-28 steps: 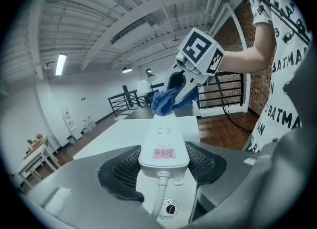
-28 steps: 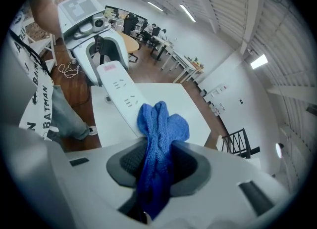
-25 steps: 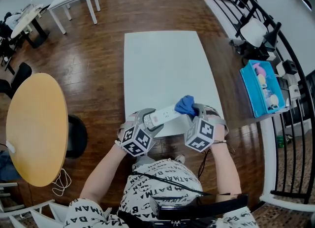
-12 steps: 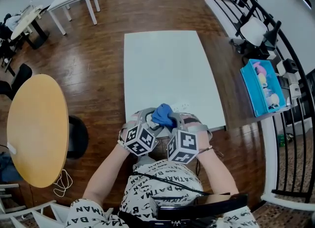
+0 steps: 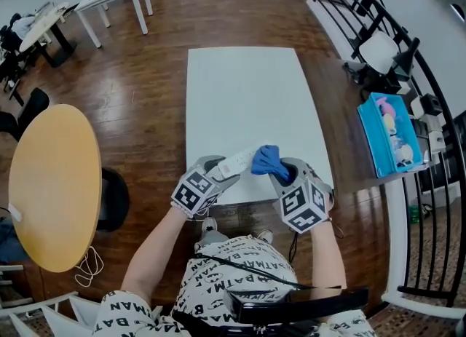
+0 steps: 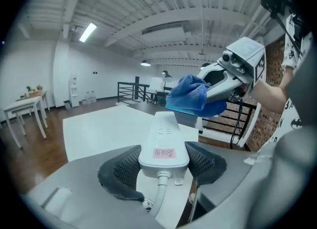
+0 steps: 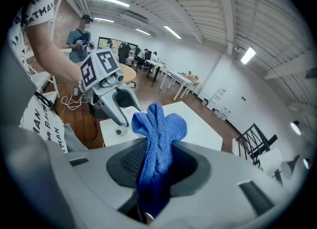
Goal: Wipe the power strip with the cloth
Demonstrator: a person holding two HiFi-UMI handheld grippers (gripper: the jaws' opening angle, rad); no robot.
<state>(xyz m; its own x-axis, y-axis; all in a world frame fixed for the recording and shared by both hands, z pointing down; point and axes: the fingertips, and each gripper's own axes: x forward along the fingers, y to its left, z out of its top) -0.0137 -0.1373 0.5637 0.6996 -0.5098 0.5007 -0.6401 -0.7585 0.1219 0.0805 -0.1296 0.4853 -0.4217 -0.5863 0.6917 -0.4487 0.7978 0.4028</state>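
- Power strip (image 6: 163, 141): white and long, clamped at its cable end between the two dark ribbed pads of the left gripper (image 6: 163, 160), one pad pressing on each long side.
- A pink label (image 6: 164, 153) sits on the strip's top face just ahead of the pads, and the white cable (image 6: 159, 193) drops from the end nearest the camera.
- In the head view the left gripper (image 5: 220, 171) holds the power strip (image 5: 239, 161) over the near edge of the white table (image 5: 247, 88). The strip's free end points to the person's right and a little away.
- Cloth (image 7: 158, 139): blue and fluffy, pinched in the tightly clenched right gripper (image 7: 156, 161). A bunched tuft sticks up past the jaws and the rest hangs down between them.
- Seen from the left gripper view, the cloth (image 6: 193, 98) hangs at the far end of the strip, just over its tip, with the right gripper (image 6: 210, 94) reaching in from the right. Whether cloth and strip actually touch cannot be told.
- From above, the cloth (image 5: 266, 159) lies right beside the strip's free end, between the two grippers, and the right gripper (image 5: 282, 172) points in toward it.
- The rest of the white table is bare.
- Around it: a wooden floor (image 5: 145, 73), a round yellow table (image 5: 51, 183) to the left, a blue bin (image 5: 373, 139) and a black railing (image 5: 437, 117) to the right.
- In the right gripper view a person (image 7: 80, 37) stands far back in the room, behind the left gripper (image 7: 119, 112).
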